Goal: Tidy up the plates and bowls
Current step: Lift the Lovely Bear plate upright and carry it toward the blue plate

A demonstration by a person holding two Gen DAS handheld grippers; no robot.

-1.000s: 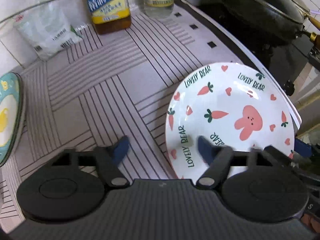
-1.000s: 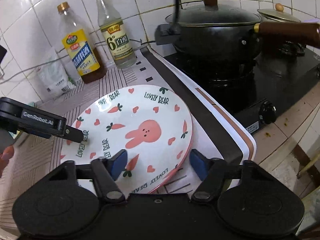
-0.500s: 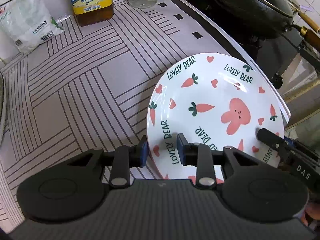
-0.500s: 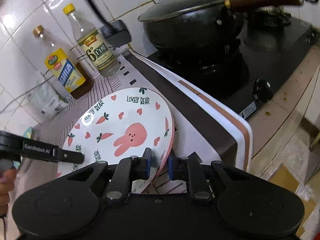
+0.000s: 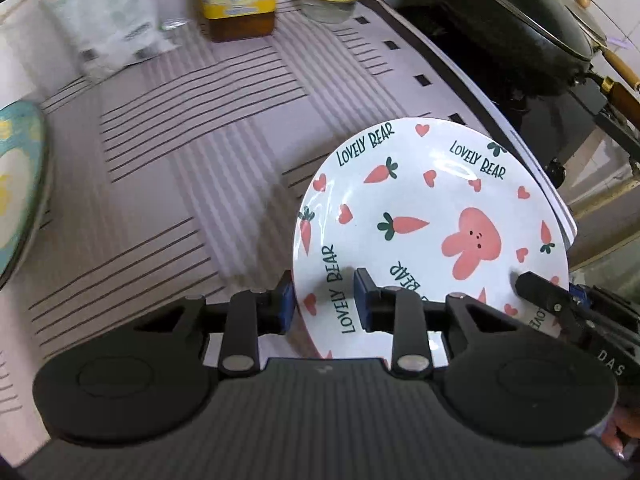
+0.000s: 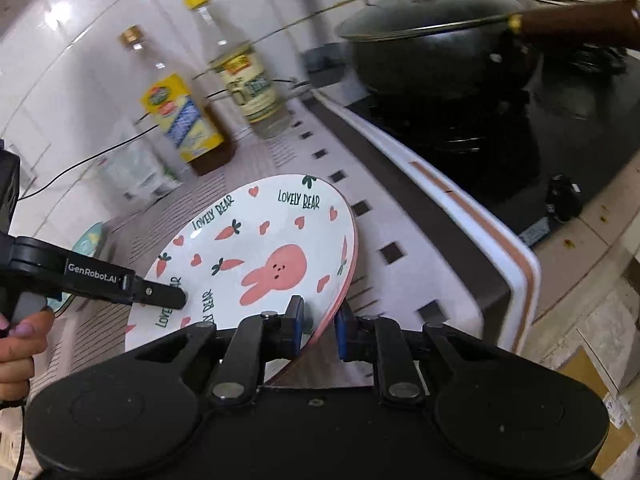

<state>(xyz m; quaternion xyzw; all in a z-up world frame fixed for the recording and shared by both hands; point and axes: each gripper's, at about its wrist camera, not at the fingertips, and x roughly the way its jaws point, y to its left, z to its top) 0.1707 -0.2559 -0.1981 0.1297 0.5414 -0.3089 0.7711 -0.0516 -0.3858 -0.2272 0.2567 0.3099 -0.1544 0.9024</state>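
Round white ceramic plate (image 5: 430, 220) printed with pink rabbit, carrots, hearts and "LOVELY BEAR" lettering, pink-edged, tilted up off the striped grey-and-white counter mat (image 5: 192, 152), just beside the black gas stove (image 6: 520, 132). Gripped at 2 places on the rim.

Left gripper (image 5: 324, 304): jaws just closed, now narrowed onto the near-left rim, 1 blue pad under the plate's edge, the other pressed on its printed face. Right gripper (image 6: 318, 330): jaws likewise just closed, nearly together, clamped on the plate's pink edge at the near-right side, 1 pad on top, 1 below.

Seen from the right wrist camera: left gripper's black finger lying across the plate's left face, a hand (image 6: 18, 340) behind it on the handle.

Farther along the mat, well apart: round teal plate with yellow pattern (image 5: 18, 184). By the tiled wall: yellow-labelled bottle of brown liquid (image 6: 180, 116), clear bottle with yellow cap (image 6: 240, 68), white plastic packet (image 5: 108, 28). On the stove: lidded black wok with wooden handle (image 6: 432, 40).
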